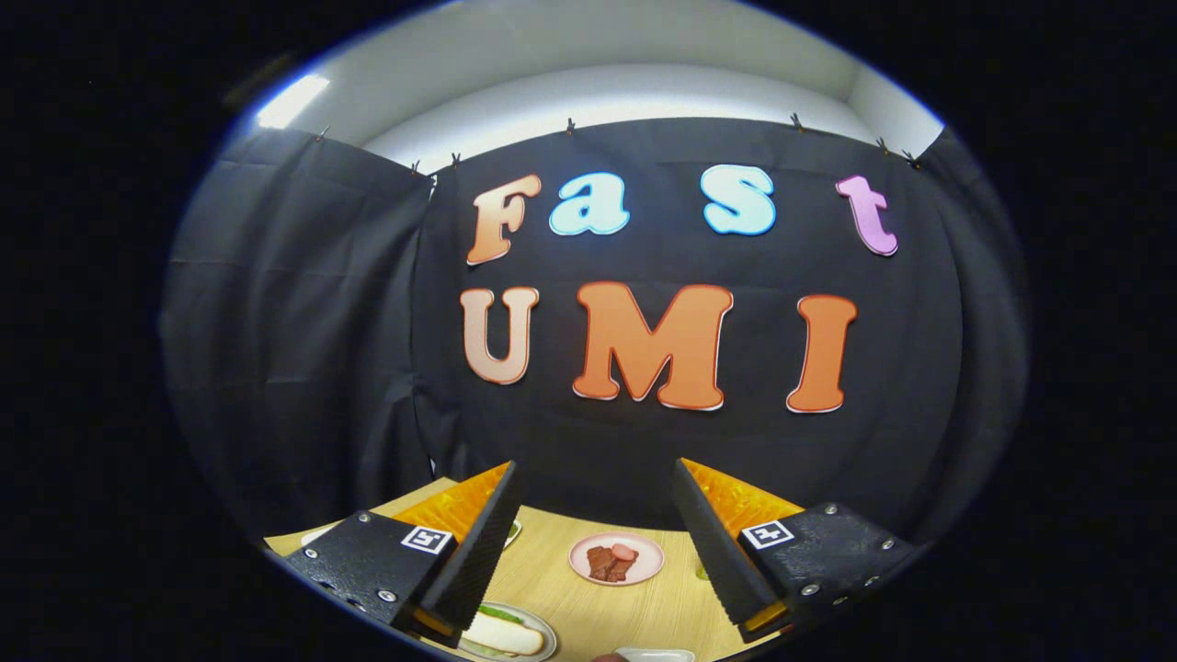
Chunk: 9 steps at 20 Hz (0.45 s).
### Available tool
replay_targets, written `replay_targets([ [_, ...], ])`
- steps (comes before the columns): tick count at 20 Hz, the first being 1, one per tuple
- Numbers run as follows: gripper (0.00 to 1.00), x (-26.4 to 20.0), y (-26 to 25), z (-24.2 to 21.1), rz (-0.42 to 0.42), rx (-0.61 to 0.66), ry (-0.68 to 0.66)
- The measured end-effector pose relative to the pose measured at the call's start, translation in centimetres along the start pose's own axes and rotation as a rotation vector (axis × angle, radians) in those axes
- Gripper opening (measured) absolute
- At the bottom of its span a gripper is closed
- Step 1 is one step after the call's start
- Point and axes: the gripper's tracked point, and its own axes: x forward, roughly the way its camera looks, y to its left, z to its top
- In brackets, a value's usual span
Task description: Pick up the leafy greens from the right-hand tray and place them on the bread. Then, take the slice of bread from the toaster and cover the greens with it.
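Gripper view: fisheye riding on the gripper (596, 542), held above a wooden table (588, 607), looking forward along its spread fingers and pitched up at the booth's black cloth wall (322, 368). Table sits low and near; a pink plate (616, 558) lies between the fingers.

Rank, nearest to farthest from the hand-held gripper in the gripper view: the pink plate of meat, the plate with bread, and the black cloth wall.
The hand-held gripper is open, its fingers on nothing.
1. Grey-rimmed plate with bread and a bit of green: just below the left finger.
2. Round pink plate holding brown meat pieces: ahead, between the fingers.
3. Black cloth wall: beyond the wooden table.
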Motion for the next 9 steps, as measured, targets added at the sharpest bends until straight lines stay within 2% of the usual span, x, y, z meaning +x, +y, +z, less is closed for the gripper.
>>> replay_targets([
  [4, 0.98, -0.5, -2.0, 2.6, -0.089, -0.054, -0.102],
  [9, 0.98, -1.6, -2.9, 3.6, -0.127, -0.090, -0.116],
])
